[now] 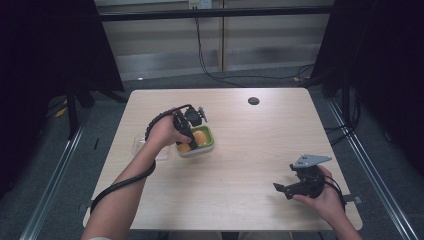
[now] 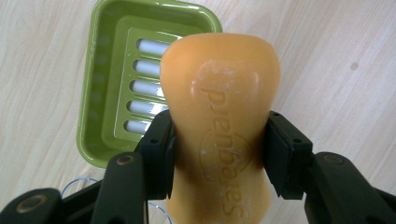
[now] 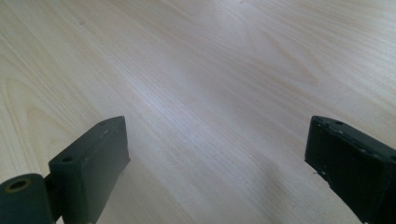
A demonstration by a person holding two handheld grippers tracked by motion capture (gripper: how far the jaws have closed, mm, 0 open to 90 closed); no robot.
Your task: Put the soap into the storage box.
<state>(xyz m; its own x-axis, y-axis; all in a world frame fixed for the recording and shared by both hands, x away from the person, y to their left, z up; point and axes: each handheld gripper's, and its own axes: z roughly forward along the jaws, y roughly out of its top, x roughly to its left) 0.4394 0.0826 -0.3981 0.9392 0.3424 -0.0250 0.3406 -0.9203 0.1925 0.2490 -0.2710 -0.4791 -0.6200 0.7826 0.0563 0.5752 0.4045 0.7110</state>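
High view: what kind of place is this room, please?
Probably a lab or recording room: a bare wooden table flanked by black curtains, cables trailing over the grey floor, and metal rails alongside.

- we count one orange soap bar (image 2: pixel 219 126), stamped with raised lettering.
- we count one green soap dish (image 2: pixel 100 88), with five slots in its drain insert.
- we count one clear plastic lid (image 1: pixel 137 146) beside the dish.
- we count two grippers: the left gripper (image 2: pixel 219 154) and the right gripper (image 3: pixel 217 163).
- we count one small dark round object (image 1: pixel 253 101) on one wooden table (image 1: pixel 240 200).
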